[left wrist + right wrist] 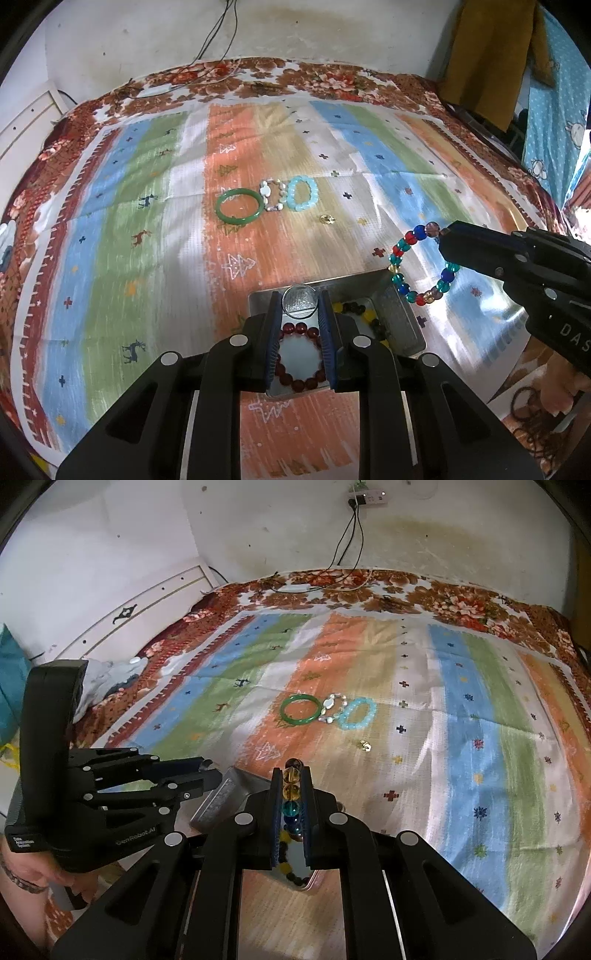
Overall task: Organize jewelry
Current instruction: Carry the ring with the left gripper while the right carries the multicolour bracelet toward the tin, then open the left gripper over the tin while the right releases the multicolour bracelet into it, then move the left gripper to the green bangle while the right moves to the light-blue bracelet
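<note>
My left gripper (299,301) is shut on a clear glass bangle (299,302), held over a metal tray (397,317). The tray holds a dark red bead bracelet (295,356) and a black and yellow bead bracelet (364,314). My right gripper (291,775) is shut on a multicoloured bead bracelet (290,794). In the left wrist view that bracelet (421,266) hangs from the right gripper (445,236) just right of the tray. A green bangle (240,206), a white stone bracelet (272,195), a light blue bead bracelet (303,194) and a small gold piece (327,219) lie on the cloth beyond.
A striped cloth (147,221) covers a bed with a floral sheet (258,77). Cables (347,535) hang down the back wall. A white headboard (147,609) stands at the left. Hair ties (532,424) lie at the lower right.
</note>
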